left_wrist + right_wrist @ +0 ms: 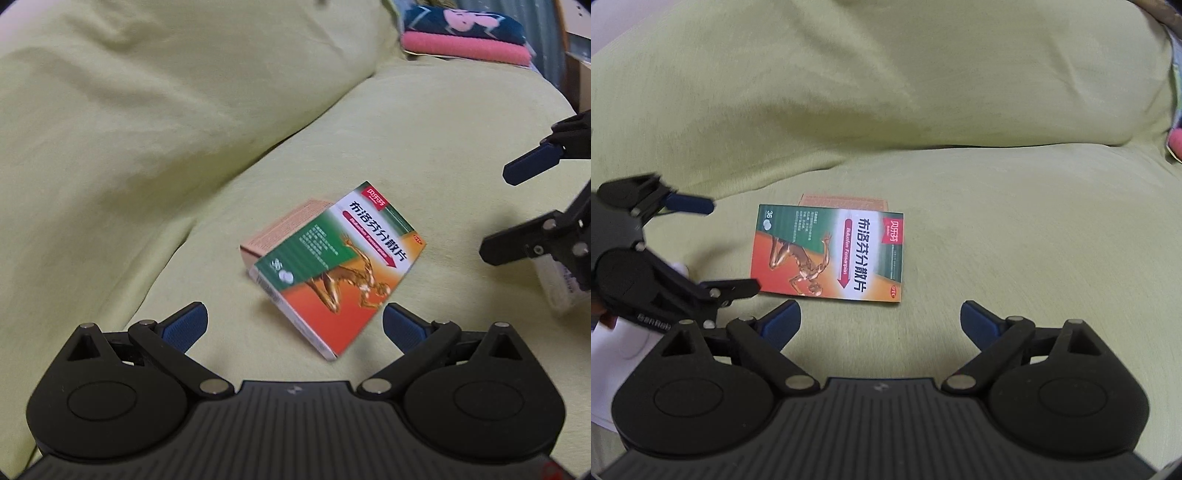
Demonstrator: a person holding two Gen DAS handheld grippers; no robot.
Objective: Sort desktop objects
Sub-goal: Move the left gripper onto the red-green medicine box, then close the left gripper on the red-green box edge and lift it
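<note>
A flat medicine box (332,266) printed green, orange and white with a running figure lies tilted on a yellow-green cushion seat (424,147). It rests partly on a tan box (284,225). My left gripper (293,307) is open just short of the box's near edge, with nothing between its fingers. My right gripper (496,212) is open to the right of the box. In the right wrist view the medicine box (831,254) lies just ahead of my open right gripper (880,306). The tan box (846,202) peeks out behind it, and the left gripper (735,246) stands open at its left.
A back cushion (166,110) in the same yellow-green cloth rises behind the seat. Folded pink and dark blue cloths (465,48) lie at the far right end. A white printed thing (557,288) shows behind the right gripper; what it is I cannot tell.
</note>
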